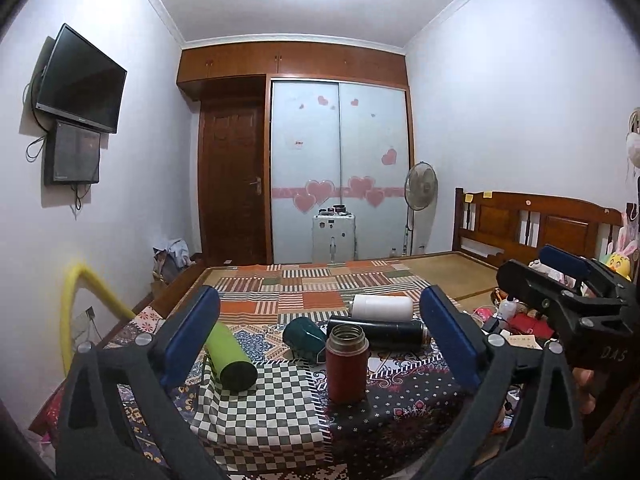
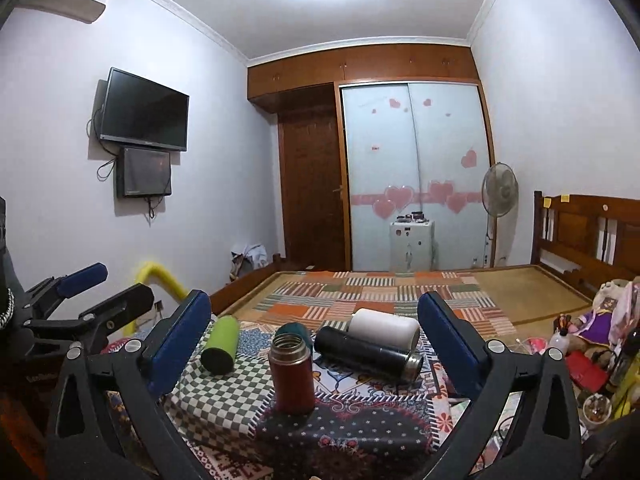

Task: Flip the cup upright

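Observation:
Several drinking vessels sit on the patterned cloths on a bed. A red flask point(image 1: 347, 364) point(image 2: 292, 376) stands upright with its mouth open. Lying on their sides are a green cup point(image 1: 232, 356) point(image 2: 220, 346), a teal cup point(image 1: 304, 338) point(image 2: 298, 329), a black flask point(image 1: 376, 332) point(image 2: 366, 350) and a white cup point(image 1: 382, 306) point(image 2: 384, 326). My left gripper point(image 1: 320, 336) point(image 2: 108, 288) is open and empty, short of the vessels. My right gripper point(image 2: 314, 340) point(image 1: 540, 272) is also open and holds nothing, level with the left one.
A checkered cloth point(image 1: 260, 408) hangs over the near edge. Toys and small clutter point(image 2: 592, 340) crowd the right side of the bed. A yellow tube point(image 1: 80, 300) rises at the left. The wooden headboard point(image 1: 536, 220), a fan point(image 1: 420, 188) and a white cabinet point(image 1: 333, 236) stand beyond.

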Demonstrator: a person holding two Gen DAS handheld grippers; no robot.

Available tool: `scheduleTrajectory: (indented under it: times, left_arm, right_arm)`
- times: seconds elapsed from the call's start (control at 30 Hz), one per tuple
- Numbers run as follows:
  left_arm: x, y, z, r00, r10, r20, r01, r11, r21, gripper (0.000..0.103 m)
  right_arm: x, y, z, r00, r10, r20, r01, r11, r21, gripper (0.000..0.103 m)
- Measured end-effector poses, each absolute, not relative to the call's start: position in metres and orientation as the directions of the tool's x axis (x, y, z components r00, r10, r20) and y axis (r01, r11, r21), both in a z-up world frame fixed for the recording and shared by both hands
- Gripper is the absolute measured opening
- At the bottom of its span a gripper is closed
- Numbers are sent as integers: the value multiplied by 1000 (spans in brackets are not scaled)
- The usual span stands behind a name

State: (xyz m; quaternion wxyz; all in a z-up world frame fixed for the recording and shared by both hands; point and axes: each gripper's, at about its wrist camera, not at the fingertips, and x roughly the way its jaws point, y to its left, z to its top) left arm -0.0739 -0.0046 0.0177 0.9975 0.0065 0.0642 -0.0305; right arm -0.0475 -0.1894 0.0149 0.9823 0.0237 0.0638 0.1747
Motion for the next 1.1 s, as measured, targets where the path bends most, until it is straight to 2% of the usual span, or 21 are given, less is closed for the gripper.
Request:
scheduleTrajectory:
  times: [1.1]
  left_arm:
    - [-75,-1,15,990,-61,-130,61,998,-7,103]
  right_arm:
    - [-50,-190,12,935,332,-126,-327,943,58,103]
